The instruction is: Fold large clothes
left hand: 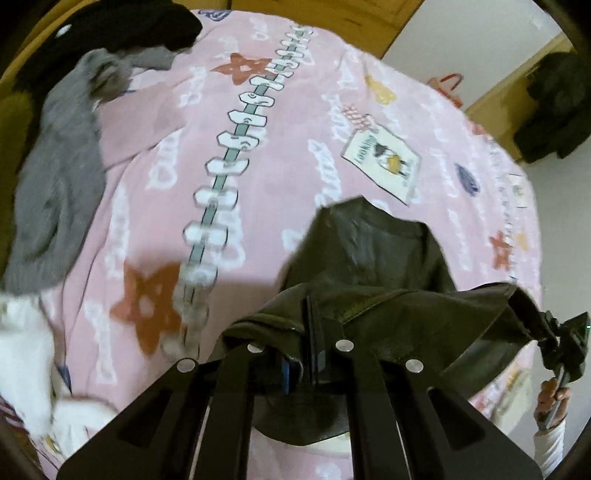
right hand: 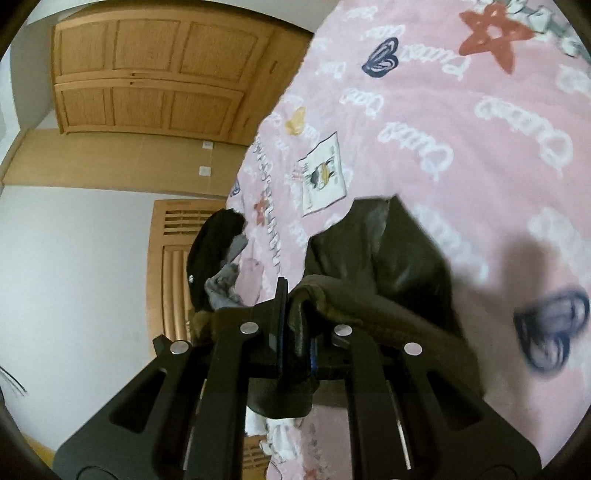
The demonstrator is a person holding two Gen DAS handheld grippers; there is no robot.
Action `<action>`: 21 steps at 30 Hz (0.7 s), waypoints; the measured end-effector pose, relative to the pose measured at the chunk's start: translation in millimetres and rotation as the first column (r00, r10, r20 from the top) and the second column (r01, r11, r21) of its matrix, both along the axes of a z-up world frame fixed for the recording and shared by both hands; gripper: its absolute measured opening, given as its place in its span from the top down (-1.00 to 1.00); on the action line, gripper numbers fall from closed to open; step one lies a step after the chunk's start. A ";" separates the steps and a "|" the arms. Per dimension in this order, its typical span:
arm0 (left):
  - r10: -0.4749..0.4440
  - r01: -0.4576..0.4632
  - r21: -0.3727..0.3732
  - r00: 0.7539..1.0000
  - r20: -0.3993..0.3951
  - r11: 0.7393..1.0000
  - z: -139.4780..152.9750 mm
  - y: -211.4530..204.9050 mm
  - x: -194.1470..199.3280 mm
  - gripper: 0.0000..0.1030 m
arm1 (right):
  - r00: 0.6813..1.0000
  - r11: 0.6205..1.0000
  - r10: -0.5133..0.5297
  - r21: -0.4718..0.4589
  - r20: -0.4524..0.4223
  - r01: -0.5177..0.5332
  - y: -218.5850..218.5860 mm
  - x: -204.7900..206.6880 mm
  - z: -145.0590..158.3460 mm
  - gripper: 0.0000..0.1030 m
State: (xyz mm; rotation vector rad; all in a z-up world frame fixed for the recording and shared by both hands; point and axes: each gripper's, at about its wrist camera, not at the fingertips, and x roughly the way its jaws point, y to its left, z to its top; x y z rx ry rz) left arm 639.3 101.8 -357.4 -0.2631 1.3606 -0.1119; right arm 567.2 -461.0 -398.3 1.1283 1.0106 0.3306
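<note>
A dark olive garment [left hand: 373,266] hangs over the pink printed bedsheet [left hand: 280,155], stretched between both grippers. My left gripper [left hand: 312,332] is shut on its edge. My right gripper [right hand: 293,328] is shut on another part of the same edge of the garment [right hand: 391,266]. The right gripper also shows in the left wrist view [left hand: 561,339] at the right, holding the cloth's far corner. The lower part of the garment droops onto the sheet [right hand: 461,129].
A grey garment [left hand: 62,177] and a black one [left hand: 122,33] lie at the sheet's left end, a white one [left hand: 26,354] at the lower left. A wooden wardrobe [right hand: 155,70] and white wall [right hand: 74,266] stand beyond the bed. Dark clothes hang at the right [left hand: 557,107].
</note>
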 end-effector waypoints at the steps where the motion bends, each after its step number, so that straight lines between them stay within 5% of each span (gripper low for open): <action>1: -0.007 0.007 0.017 1.000 -0.008 1.000 -10.1 -5.0 12.9 0.87 | 1.000 1.000 0.015 -0.014 -0.004 -0.015 -2.4 13.6 -13.7 0.83; 7: 0.017 -0.009 0.092 0.996 -0.086 0.996 -76.8 -32.6 82.1 0.87 | 0.995 0.999 0.023 -0.047 -0.100 -0.028 -15.4 86.5 -102.8 0.83; 14: 0.081 -0.062 0.134 0.986 -0.144 0.989 -108.0 -34.5 119.4 0.83 | 0.974 1.000 -0.006 0.026 -0.228 0.012 -28.5 114.5 -172.4 0.83; 21: -0.063 0.110 0.181 0.967 -0.246 0.977 -114.7 -46.2 139.9 0.75 | 0.962 0.995 0.020 0.103 -0.272 0.009 -33.1 118.0 -200.8 0.77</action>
